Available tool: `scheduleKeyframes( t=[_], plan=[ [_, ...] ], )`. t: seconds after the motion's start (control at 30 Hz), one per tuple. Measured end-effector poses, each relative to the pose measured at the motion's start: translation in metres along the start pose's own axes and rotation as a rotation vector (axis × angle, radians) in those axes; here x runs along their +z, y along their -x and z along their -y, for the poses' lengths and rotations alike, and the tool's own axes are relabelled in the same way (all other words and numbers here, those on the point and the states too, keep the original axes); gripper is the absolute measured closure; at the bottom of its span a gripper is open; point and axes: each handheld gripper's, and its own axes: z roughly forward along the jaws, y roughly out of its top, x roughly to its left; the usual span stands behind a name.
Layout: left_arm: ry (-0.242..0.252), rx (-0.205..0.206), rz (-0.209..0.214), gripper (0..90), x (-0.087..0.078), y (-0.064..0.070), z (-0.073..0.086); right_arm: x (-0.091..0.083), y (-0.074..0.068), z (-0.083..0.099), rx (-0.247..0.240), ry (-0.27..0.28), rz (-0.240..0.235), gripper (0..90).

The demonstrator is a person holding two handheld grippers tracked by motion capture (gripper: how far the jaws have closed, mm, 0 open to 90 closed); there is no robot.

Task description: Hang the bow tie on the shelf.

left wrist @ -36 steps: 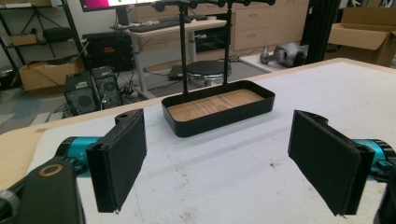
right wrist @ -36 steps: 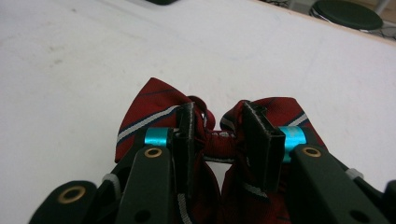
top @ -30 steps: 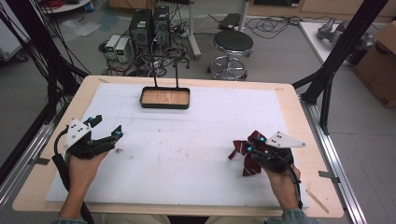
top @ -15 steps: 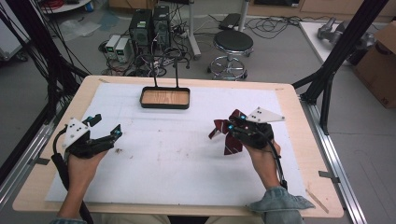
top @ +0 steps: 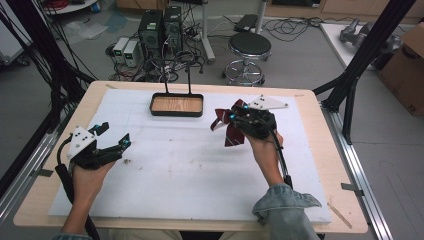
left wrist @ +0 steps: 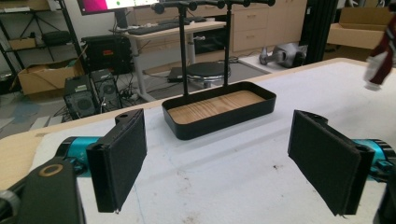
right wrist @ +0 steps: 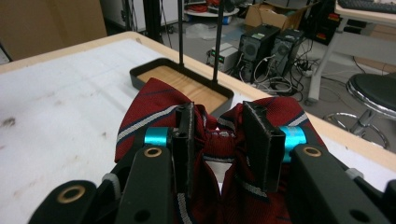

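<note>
A dark red striped bow tie point(top: 227, 129) hangs in my right gripper point(top: 236, 118), lifted above the white mat right of the tray. In the right gripper view the jaws are shut on the bow tie point(right wrist: 154, 116) at its middle knot, and its wings spread to both sides. A black tray point(top: 177, 105) with a wooden floor and two upright black rods stands at the back centre of the mat. My left gripper point(top: 112, 134) rests at the left side of the mat, open and holding nothing. The tray point(left wrist: 219, 109) lies ahead between its jaws.
The white foam mat point(top: 190, 165) covers most of the wooden table point(top: 310, 100). Small dark specks dot the mat near the left gripper. Beyond the table's far edge stand a stool point(top: 248, 47), computer towers point(top: 160, 27) and cables on the floor.
My right gripper has carried the bow tie away from the near right of the mat, up and toward the tray. The left gripper has stayed put.
</note>
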Motion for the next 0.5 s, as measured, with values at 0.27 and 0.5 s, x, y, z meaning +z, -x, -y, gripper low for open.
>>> scheduleKeyframes(
  t=[0.27,0.5],
  plan=[
    [0.002,-0.007,-0.01,19.8,-0.002,-0.003,0.001,0.023,0.008,-0.018,0.02,0.023,0.013,65.7],
    [-0.002,-0.001,-0.009,19.7,-0.002,-0.002,0.002,0.043,0.014,-0.036,0.032,0.048,0.015,65.7]
  ],
)
